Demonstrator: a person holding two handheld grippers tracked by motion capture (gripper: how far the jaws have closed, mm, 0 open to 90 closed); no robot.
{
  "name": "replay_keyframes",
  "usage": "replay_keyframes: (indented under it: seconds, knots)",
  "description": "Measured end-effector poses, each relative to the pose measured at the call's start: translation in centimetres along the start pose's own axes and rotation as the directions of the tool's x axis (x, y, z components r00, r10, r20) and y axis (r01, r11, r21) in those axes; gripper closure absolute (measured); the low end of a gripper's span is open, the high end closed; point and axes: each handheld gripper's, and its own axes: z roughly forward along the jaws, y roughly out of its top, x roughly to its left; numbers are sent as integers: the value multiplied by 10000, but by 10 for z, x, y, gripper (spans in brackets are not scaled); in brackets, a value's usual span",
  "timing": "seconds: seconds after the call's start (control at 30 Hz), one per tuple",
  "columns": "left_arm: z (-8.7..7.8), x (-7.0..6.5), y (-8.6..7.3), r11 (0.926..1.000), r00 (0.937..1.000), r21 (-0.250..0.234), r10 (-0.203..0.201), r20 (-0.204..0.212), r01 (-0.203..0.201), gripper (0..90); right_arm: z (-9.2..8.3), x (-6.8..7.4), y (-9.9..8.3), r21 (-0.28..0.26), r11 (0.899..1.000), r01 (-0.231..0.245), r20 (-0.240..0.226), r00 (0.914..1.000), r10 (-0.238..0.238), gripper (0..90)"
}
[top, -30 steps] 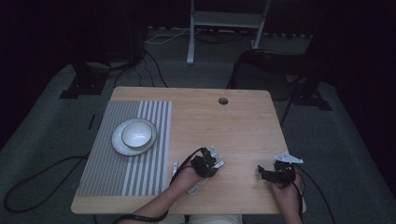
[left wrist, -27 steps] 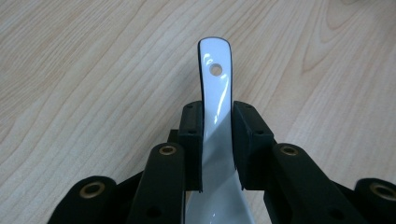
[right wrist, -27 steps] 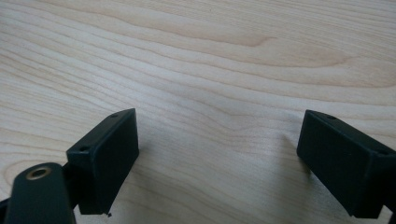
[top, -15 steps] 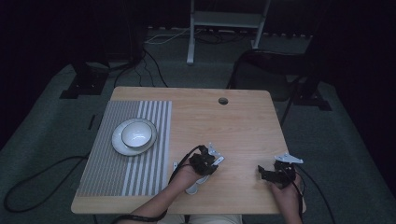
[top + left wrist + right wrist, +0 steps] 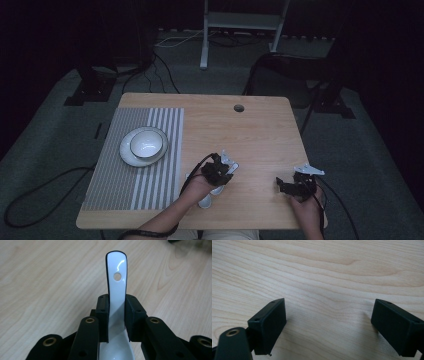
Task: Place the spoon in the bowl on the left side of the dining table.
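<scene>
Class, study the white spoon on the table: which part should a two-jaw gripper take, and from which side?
Probably the spoon's flat handle, across its narrow width, approaching from the bowl end. The left gripper holds it that way.

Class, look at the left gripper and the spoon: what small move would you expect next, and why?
Probably a lift and a carry left toward the bowl. The left gripper has its fingers closed on the white spoon's handle, while the right gripper rests open over bare table.
</scene>
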Motion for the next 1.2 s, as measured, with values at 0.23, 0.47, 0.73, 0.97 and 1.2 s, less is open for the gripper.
replay_keyframes:
  seconds: [0.23,0.47,0.73,0.97,1.2]
  knots:
    - [-8,1,2,9999,10000,-144,31,-20,-31,750,0,0,0,0,10000,-2,1,10000,2,121]
    - [-18,2,4,9993,10000,-386,-13,-25,12,754,0,0,0,-1,10000,-3,3,10000,3,121]
    - [-22,6,3,9988,9999,-461,-141,30,142,854,0,0,0,-5,10000,-4,6,10000,4,121]
    - [-26,9,3,9974,9997,-679,-231,78,236,855,0,0,0,-7,10000,-6,8,10000,6,121]
    - [-37,16,4,9954,9997,-929,-255,-43,250,855,0,0,0,-11,10000,-17,5,10000,17,121]
